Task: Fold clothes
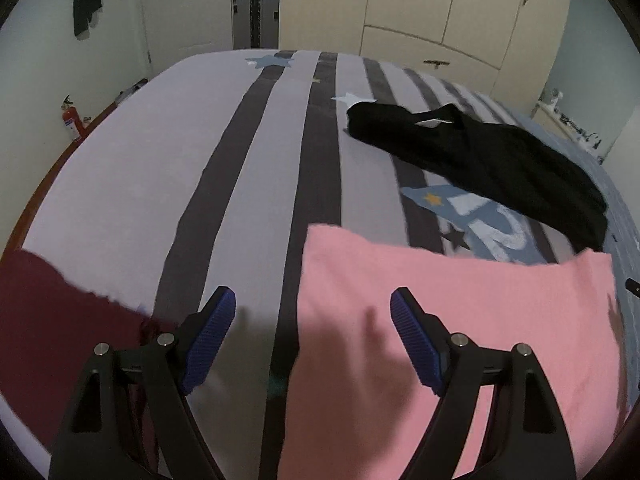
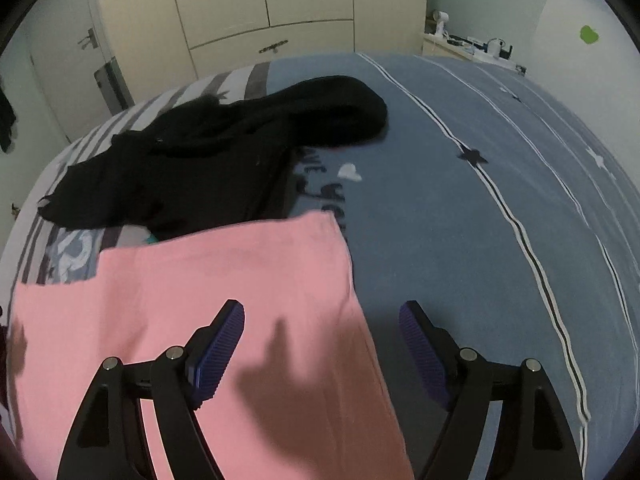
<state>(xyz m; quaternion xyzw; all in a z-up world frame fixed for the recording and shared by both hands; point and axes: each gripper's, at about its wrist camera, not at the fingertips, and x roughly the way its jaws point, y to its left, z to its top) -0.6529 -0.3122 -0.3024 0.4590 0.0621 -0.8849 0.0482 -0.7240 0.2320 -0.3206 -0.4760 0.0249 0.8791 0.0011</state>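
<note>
A pink garment (image 1: 460,312) lies flat on the bed, folded to a rectangle; in the right wrist view the pink garment (image 2: 200,280) fills the lower left. My left gripper (image 1: 313,300) hangs open above its left edge, nothing between the blue pads (image 1: 212,332). Over the garment's right edge my right gripper (image 2: 322,314) is open too, empty. Beyond the pink one a crumpled black garment (image 1: 480,160) sprawls; the black garment (image 2: 208,152) is also in the right wrist view. A dark red garment (image 1: 52,320) lies at the left.
The bed (image 1: 140,160) has a grey sheet with dark stripes and stars, blue on its right side (image 2: 440,220). Cream wardrobes (image 1: 440,0) stand behind, a door (image 1: 180,8) and a suitcase (image 1: 256,16) at the back left, a fire extinguisher (image 1: 71,118) by the wall, a cluttered shelf (image 2: 472,46).
</note>
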